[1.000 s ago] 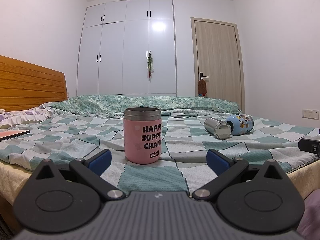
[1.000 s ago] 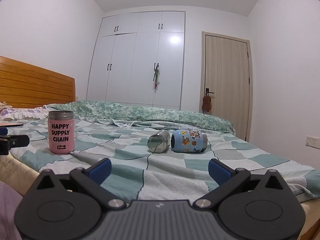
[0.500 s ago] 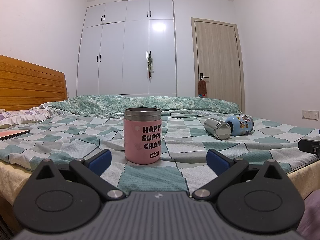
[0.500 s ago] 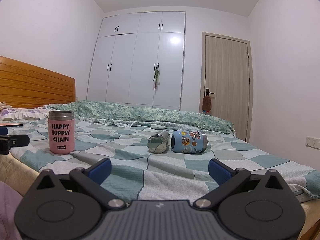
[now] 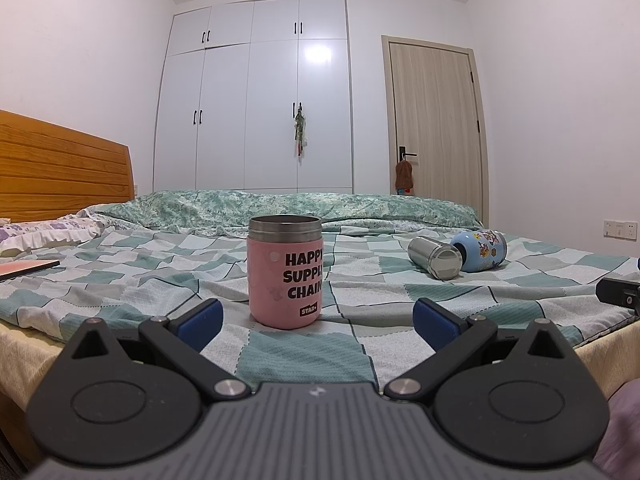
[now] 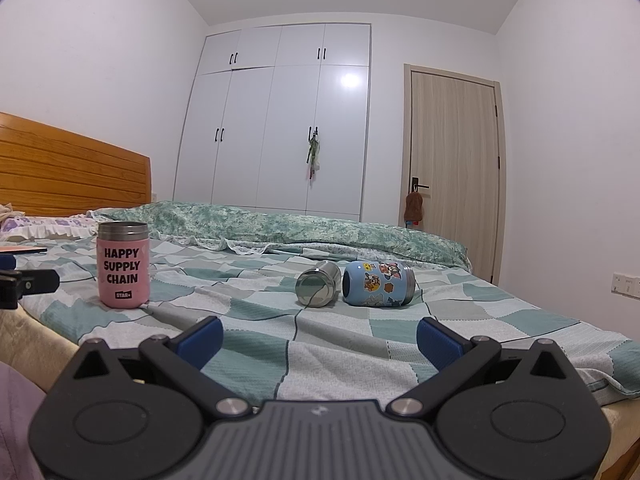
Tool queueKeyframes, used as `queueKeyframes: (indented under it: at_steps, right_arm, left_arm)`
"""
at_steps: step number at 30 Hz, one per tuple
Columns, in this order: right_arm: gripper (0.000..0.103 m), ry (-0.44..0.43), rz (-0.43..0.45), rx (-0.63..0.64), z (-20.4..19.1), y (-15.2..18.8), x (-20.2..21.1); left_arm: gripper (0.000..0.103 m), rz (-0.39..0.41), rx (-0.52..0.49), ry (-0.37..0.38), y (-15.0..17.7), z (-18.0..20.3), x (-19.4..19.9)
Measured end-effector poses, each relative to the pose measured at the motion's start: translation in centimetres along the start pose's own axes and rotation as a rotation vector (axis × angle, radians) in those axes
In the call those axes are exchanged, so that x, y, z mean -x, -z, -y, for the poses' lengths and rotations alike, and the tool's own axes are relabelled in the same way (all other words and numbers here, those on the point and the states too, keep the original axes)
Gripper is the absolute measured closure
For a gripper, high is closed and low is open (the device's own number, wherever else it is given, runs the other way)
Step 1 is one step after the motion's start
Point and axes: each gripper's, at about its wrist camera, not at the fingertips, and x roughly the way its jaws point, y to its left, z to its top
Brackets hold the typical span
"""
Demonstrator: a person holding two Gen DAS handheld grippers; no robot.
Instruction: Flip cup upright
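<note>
1. A wooden headboard [image 5: 60,168] stands at the far left, with a pillow [image 5: 48,234] below it and a flat reddish book [image 5: 26,269] lying on the checked bedspread [image 5: 400,280].
2. The left gripper [image 5: 316,316] sits low at the near edge of the bed, its blue-padded fingers [image 5: 200,318] spread wide apart and holding nothing.
3. A pink cup [image 5: 285,272] printed "HAPPY SUPPLY CHAIN" stands upright on the bedspread just beyond that gripper, steel rim up, roughly between the two finger lines but not touched by either.
4. Further right, a plain steel cup [image 6: 317,289] lies on its side, one round end facing the right wrist camera.
5. Just beside it, a blue cup [image 6: 379,289] covered in cartoon stickers also lies on its side; I cannot tell whether the two touch.
6. The right gripper [image 6: 319,337] rests near the bed's edge, well short of both toppled cups, fingers [image 6: 438,342] spread wide with nothing between them.
7. Behind the bed stand a white wardrobe [image 6: 280,120] and, at the right, a pale wooden door [image 6: 452,160].
</note>
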Motion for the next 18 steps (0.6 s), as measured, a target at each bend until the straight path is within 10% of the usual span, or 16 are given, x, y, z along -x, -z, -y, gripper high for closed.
queueKeyframes:
  at_steps: [18]
  right_arm:
    - [0.0,0.009,0.001,0.0,0.05,0.01,0.51]
  left_arm:
    - [0.0,0.004,-0.009,0.004,-0.07,0.41,0.37]
